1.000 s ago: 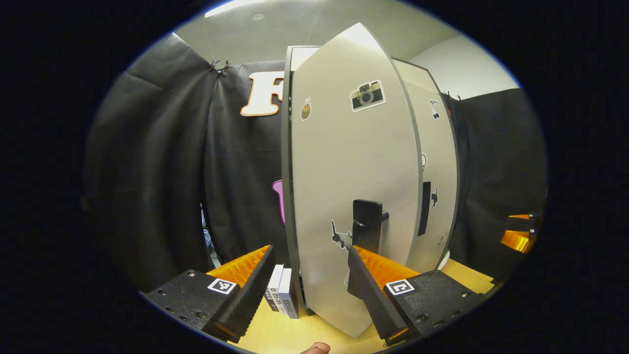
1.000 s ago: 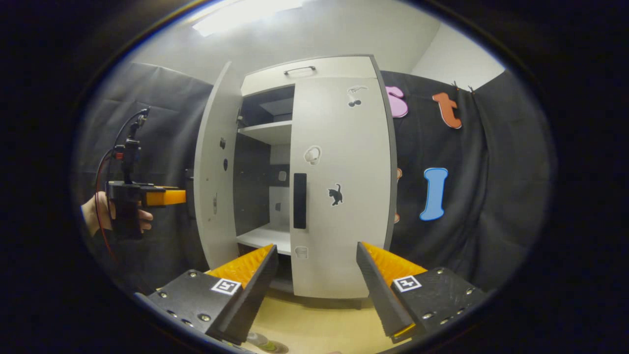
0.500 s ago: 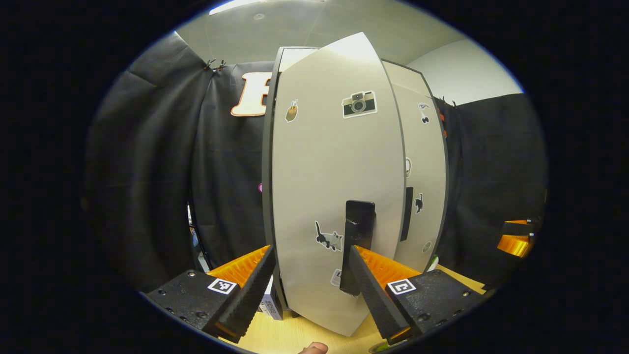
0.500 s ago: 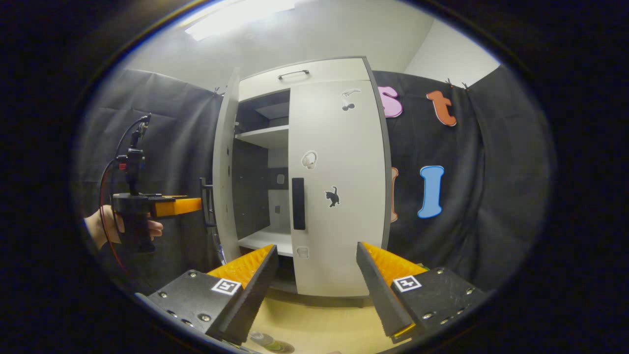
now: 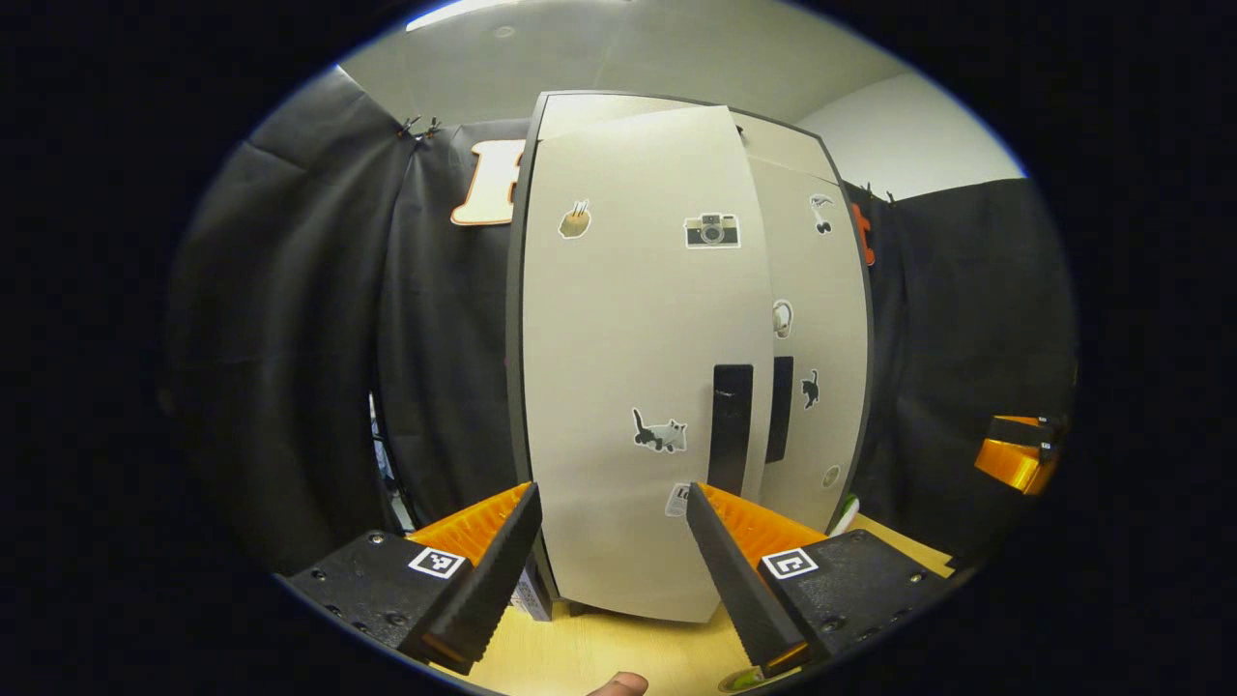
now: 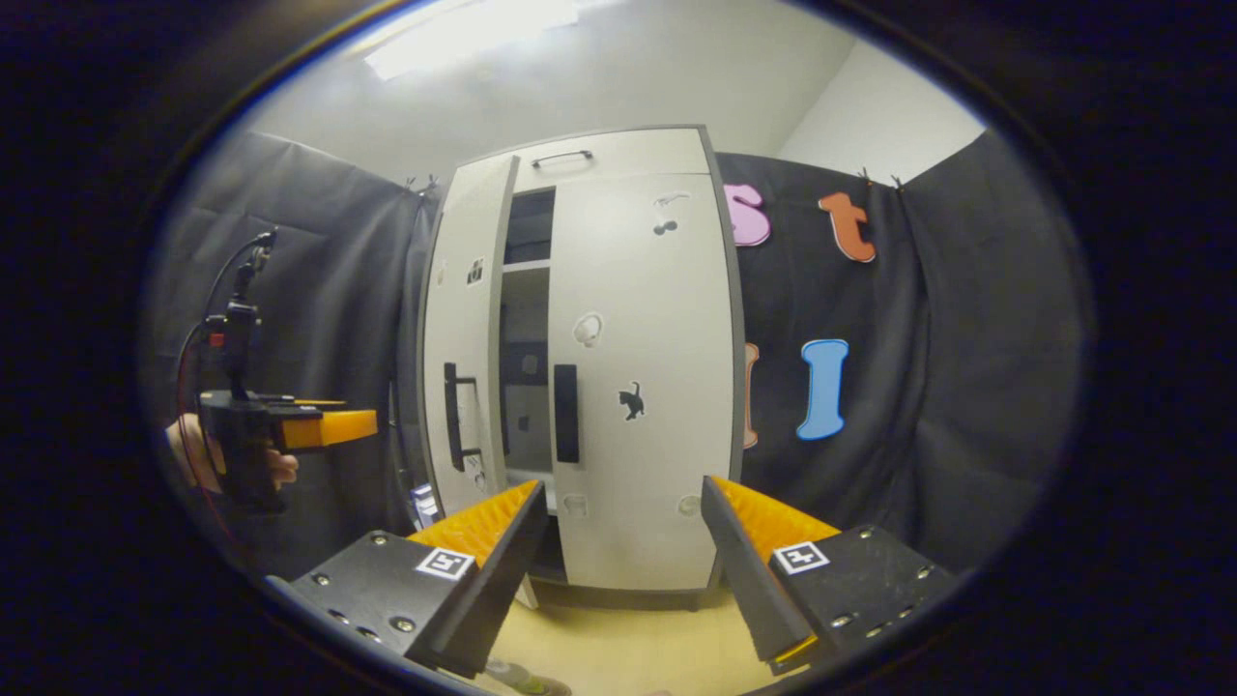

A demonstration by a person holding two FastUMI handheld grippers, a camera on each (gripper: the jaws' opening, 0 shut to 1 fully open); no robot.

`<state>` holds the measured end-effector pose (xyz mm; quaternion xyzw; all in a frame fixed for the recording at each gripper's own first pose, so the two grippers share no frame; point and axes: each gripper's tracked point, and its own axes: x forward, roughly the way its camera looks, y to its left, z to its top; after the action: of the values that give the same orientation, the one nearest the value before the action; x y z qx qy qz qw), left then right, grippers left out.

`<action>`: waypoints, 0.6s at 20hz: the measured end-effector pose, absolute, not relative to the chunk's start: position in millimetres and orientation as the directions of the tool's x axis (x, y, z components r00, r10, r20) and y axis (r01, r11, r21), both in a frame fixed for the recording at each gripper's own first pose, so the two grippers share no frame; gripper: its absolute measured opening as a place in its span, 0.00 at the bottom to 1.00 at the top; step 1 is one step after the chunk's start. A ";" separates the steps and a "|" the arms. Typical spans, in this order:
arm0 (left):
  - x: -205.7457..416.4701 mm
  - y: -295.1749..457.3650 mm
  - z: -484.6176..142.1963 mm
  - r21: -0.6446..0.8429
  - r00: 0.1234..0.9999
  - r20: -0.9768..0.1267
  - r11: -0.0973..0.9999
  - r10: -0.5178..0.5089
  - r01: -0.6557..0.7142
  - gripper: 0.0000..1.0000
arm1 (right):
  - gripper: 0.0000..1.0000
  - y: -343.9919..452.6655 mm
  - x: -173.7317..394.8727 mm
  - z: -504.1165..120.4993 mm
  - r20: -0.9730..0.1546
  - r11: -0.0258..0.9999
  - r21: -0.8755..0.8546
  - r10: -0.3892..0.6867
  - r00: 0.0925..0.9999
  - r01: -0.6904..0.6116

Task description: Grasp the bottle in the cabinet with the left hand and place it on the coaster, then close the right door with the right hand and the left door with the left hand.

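Before left claw (image 5: 611, 541), left door (image 5: 638, 358) ajar, right door (image 6: 643, 377) closed

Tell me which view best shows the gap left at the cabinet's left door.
The right gripper view. It faces the cabinet more squarely, so the dark gap between the left door and the shut right door is plain. In the left gripper view the left door faces the camera and covers the opening.

Left gripper view is facing the cabinet (image 5: 676, 367) closely; right gripper view is facing it from farther back.
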<state>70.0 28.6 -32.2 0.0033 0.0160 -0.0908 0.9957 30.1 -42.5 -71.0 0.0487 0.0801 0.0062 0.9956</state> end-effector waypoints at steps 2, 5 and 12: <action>64.4 25.4 -33.9 -0.005 0.985 -0.039 0.986 -0.166 0.166 0.96 | 0.97 -41.8 34.1 -66.0 -0.148 0.994 0.107 0.002 0.989 0.014; 52.9 19.0 -34.1 -0.010 0.987 -0.040 0.988 -0.155 0.155 0.96 | 0.97 -52.6 34.9 -58.4 -0.130 0.996 0.062 -0.063 0.990 0.071; 39.3 4.0 -26.4 -0.007 0.989 -0.026 0.989 -0.148 0.148 0.96 | 0.94 -17.1 32.6 -55.2 -0.126 0.999 0.029 -0.031 0.992 0.035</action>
<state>39.3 4.0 -26.4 -0.0026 0.0130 -0.0741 0.9972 32.6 -17.1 -55.2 0.0154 0.0628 -0.0163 0.9978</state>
